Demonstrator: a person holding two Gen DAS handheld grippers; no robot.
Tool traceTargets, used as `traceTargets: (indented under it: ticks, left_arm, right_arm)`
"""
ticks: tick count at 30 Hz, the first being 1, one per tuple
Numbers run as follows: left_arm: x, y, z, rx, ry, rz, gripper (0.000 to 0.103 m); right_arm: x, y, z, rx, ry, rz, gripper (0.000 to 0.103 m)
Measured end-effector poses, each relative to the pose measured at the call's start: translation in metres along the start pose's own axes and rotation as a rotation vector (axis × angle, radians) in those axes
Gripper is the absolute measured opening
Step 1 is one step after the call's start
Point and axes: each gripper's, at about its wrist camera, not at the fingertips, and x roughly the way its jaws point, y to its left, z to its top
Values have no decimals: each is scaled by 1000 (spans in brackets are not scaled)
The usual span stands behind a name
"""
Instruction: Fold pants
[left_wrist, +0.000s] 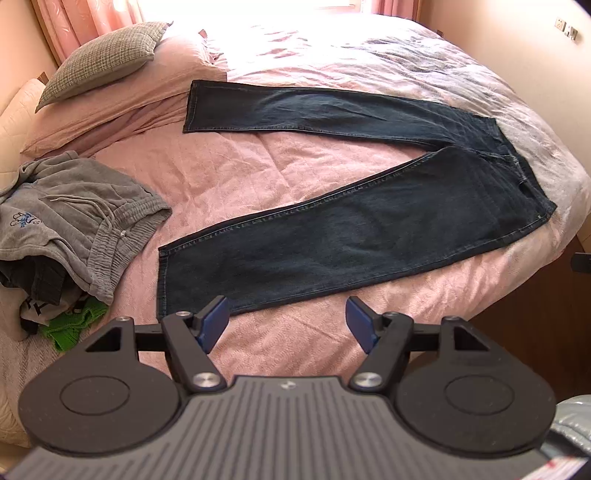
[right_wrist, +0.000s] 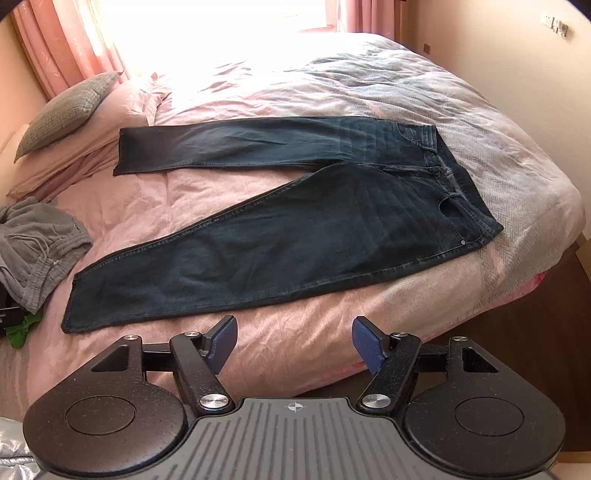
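The jeans (left_wrist: 354, 221) lie flat on the bed (left_wrist: 258, 162), legs splayed, right of the grey sweatpants (left_wrist: 74, 221). Both claws, left (left_wrist: 287, 325) and right (right_wrist: 293, 341), hover spread and empty. Denim is likely heavy, limp; grip hem and waistband.

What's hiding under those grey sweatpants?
Under the grey sweatpants peek something green and dark and white fabric. What those are, or what lies deeper, is covered.

You saw strong daylight from the window (right_wrist: 221, 14) blowing out the far bedding (left_wrist: 295, 44) to white glare; fisheye curvature bent both frames' edges, with dark vignetted corners.
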Motion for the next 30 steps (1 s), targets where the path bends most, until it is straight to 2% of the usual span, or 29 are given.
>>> traceTargets:
  ticks: [9,17,20,25,30]
  left_arm:
    - [27,-6,25,1,16,11,71]
    - [78,-25,83,-51,-6,-3,88]
    - [110,-39,115,-74,-30,-4,89]
    - [189,-55,177,-91,-39,-106,88]
    - [282,-66,251,7,-87,-180,79]
  right_arm:
    - [25,-21,22,28,18,-7,66]
    - [86,-61,84,-13,45,-9,66]
    - [123,-84,121,-37,50,23,66]
    - [194,-124,186,-141,26,81,66]
    - [276,-164,253,-254,14,86,66]
